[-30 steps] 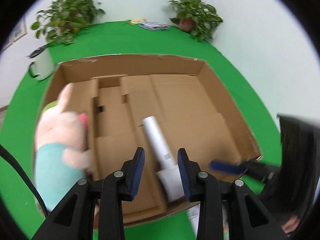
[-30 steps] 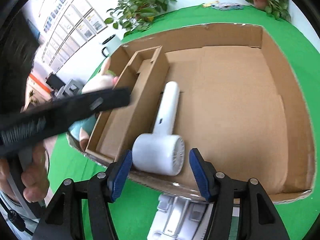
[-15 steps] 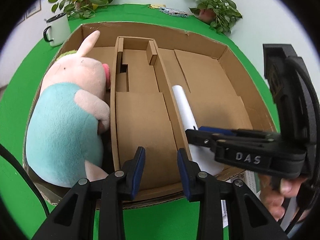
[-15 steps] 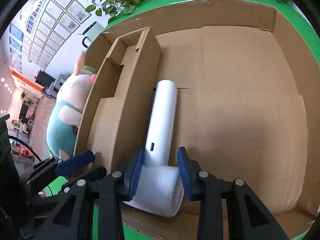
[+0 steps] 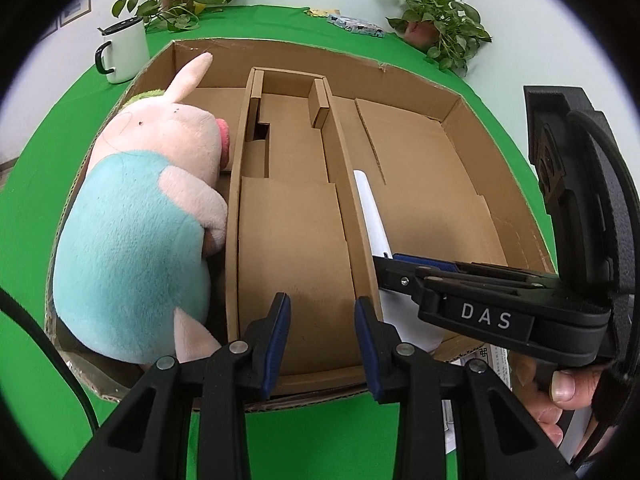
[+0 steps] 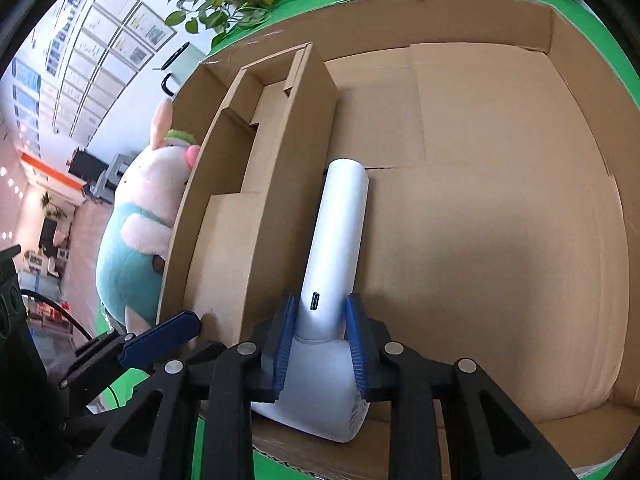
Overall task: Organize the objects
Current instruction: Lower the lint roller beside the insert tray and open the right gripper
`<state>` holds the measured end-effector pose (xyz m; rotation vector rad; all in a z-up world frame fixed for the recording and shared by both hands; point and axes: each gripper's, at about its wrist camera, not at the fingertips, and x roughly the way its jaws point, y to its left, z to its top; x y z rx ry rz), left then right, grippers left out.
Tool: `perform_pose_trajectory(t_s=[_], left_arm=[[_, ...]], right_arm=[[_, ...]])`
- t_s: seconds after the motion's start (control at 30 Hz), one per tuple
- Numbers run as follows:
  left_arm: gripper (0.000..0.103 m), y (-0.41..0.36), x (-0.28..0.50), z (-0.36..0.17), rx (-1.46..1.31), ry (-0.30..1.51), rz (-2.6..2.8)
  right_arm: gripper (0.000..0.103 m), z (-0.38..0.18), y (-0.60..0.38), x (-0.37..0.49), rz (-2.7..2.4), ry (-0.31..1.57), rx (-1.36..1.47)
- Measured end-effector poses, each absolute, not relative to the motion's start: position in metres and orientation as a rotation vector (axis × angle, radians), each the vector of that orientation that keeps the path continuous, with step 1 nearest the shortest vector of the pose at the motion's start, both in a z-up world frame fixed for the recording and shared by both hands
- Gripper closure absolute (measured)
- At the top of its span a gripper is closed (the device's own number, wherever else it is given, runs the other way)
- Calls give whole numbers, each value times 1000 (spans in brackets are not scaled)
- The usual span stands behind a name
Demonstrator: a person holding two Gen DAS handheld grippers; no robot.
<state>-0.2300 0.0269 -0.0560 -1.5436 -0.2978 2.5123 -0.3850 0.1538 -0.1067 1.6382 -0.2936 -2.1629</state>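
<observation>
A white hair dryer point(image 6: 332, 276) lies in the right compartment of a cardboard box point(image 6: 580, 128), along the inner divider. My right gripper point(image 6: 318, 344) is shut on the hair dryer where handle meets head; it also shows in the left wrist view point(image 5: 404, 264). A pink plush pig in a teal outfit point(image 5: 136, 216) lies in the box's left compartment. My left gripper point(image 5: 322, 340) is open and empty, hovering over the near edge of the middle cardboard insert point(image 5: 292, 240).
A white mug point(image 5: 124, 52) stands left of the box on the green table point(image 5: 40, 152). Two potted plants point(image 5: 436, 32) and a small packet point(image 5: 356, 26) sit at the back. White papers point(image 5: 492, 364) lie by the box's near right corner.
My right gripper has moved in and closed on the hair dryer. My left gripper let go of the pig, which now rests in the left compartment, and drew back.
</observation>
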Motion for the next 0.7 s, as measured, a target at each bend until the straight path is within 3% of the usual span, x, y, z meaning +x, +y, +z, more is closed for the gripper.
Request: perform_pose_trajectory(t_s=[0.47,0.7], left_arm=[[74,36,-219,-55,-1633,-323,2547],[74,29,-212,-43,-1576,-290,2591]], right_arm=[[78,-104,148,-388,-2135,-235,1577],[77,-105,154,-386,-2124,-296,1567]])
